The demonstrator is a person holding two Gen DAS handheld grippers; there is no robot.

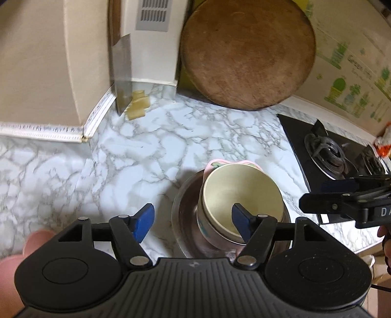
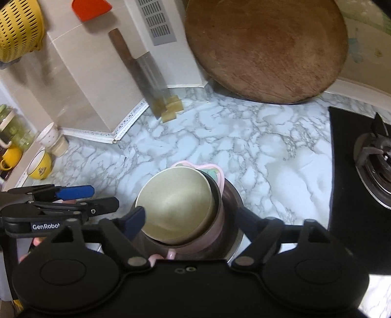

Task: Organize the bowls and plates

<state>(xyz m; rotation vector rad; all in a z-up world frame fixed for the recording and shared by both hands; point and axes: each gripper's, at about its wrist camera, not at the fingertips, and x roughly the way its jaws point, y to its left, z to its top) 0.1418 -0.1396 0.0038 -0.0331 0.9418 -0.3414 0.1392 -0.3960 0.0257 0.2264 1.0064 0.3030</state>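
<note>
Both jaws open, gripping nothing: left gripper [image 1: 193, 221], right gripper [image 2: 188, 220]. Lift clear without nudging nested cream bowl [image 2: 176, 208].

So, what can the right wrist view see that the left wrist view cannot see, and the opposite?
Only the right wrist view shows the yellow colander, the red scraper, the yellow mugs and the cleaver's wooden handle.

Only the left wrist view shows the green wall sticker and a second burner.

Both show the cream bowl stacked in the steel bowl, the round wooden board, the marble counter, and the open left gripper and right gripper.
</note>
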